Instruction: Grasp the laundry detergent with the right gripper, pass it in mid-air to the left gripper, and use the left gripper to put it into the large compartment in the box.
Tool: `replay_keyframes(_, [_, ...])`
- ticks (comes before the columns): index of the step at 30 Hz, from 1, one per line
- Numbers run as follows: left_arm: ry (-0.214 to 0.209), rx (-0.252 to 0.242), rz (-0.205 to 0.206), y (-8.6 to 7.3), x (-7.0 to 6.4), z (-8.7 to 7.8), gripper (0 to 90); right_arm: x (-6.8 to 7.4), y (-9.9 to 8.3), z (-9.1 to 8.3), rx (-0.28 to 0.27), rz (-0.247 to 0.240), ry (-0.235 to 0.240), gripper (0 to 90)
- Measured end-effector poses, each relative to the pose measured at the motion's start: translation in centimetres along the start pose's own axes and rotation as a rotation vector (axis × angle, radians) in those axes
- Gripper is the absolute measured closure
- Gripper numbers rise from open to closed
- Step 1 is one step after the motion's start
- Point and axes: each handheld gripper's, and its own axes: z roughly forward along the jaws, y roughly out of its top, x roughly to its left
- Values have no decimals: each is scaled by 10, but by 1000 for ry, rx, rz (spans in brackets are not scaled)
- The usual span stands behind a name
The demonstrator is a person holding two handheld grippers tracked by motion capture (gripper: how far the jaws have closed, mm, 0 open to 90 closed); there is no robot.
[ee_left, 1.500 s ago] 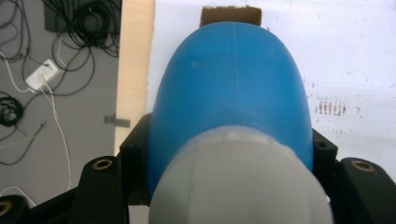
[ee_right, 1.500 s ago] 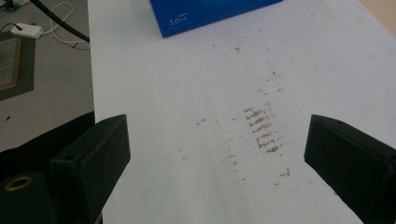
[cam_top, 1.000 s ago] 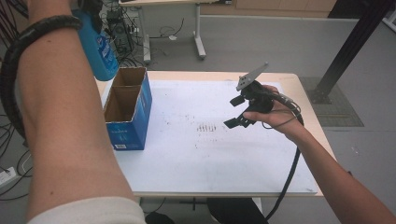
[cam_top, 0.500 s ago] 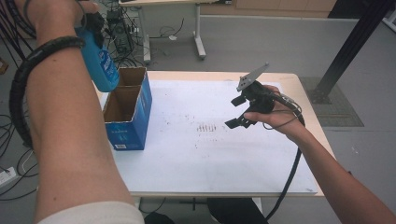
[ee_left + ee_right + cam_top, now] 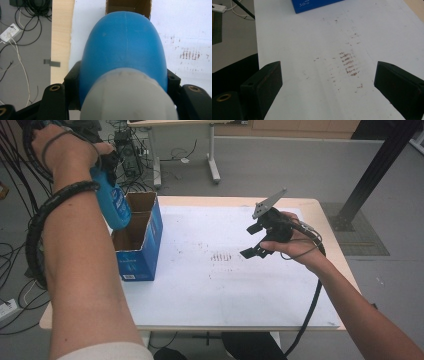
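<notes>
Left hand-held gripper (image 5: 107, 167) pinches blue bottle (image 5: 112, 202) near its cap, at ten o'clock; smooth plastic, probably slippery, light.

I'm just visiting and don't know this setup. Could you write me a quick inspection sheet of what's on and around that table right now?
Surface: white table with brownish scuff marks.
Job's things: blue bottle above the open blue cardboard box.
Clutter: nothing seen.
Grippers: left gripper shut on the blue bottle; right gripper open, held over the table.
Cables: black cable trailing from the right gripper; loose wires on the floor.
Surroundings: grey floor, another desk's legs.
</notes>
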Motion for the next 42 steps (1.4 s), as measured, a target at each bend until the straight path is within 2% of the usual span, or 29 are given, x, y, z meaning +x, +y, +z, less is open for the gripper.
replay_keyframes(20, [-30,20,12,-11,-3,58,381,2,-3,1,8,-4,-9,83])
replay_keyframes(35, [-27,17,7,-17,-6,95,381,1,-4,1,12,2,-9,84])
replay_keyframes(42, [-18,15,18,-22,-10,116,381,1,-4,1,15,2,-7,84])
